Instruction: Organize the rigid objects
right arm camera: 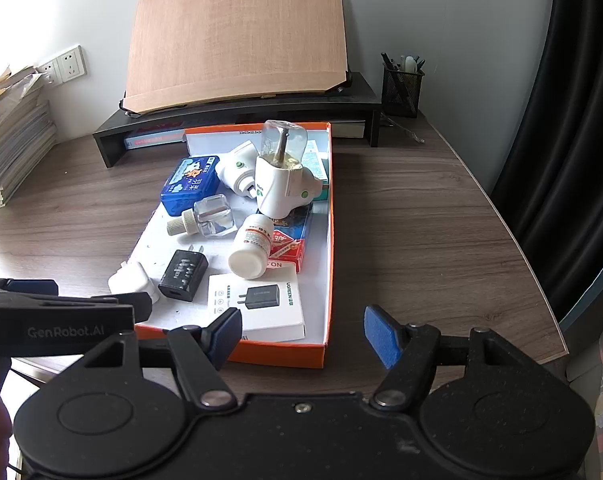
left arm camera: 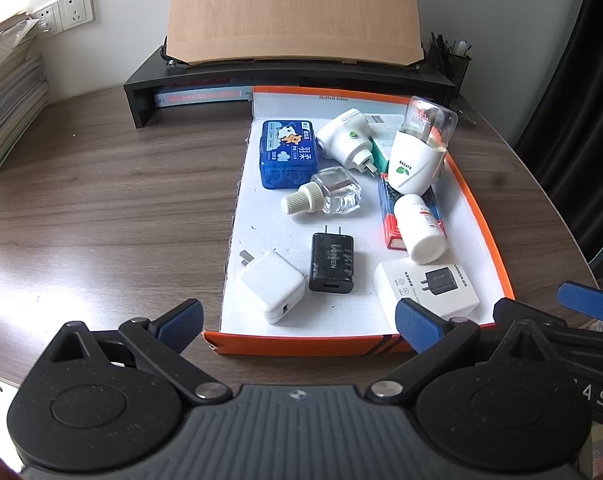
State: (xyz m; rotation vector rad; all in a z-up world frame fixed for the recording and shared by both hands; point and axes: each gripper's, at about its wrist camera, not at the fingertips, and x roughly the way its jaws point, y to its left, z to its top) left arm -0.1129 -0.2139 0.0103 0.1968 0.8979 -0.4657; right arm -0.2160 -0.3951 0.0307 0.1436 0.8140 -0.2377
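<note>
Small rigid objects, among them a black plug charger (left arm camera: 332, 263) and white pill bottle (left arm camera: 420, 228), lie inside the shallow orange cardboard box (left arm camera: 301, 345) on the wooden desk (left arm camera: 101, 200). Left gripper (left arm camera: 300, 321) and right gripper (right arm camera: 303, 336) hover before it, jaws spread, empty.

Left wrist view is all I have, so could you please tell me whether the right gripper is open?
Observer: Yes, the right gripper is open, with nothing held between its pads.
Operator: Thank you. Where is it aimed?
Observer: The near right corner of the orange box shows between its pads.
Operator: Does the upright vaporizer hide anything from me?
Observer: The upright vaporizer has a green button on its far side.
</note>
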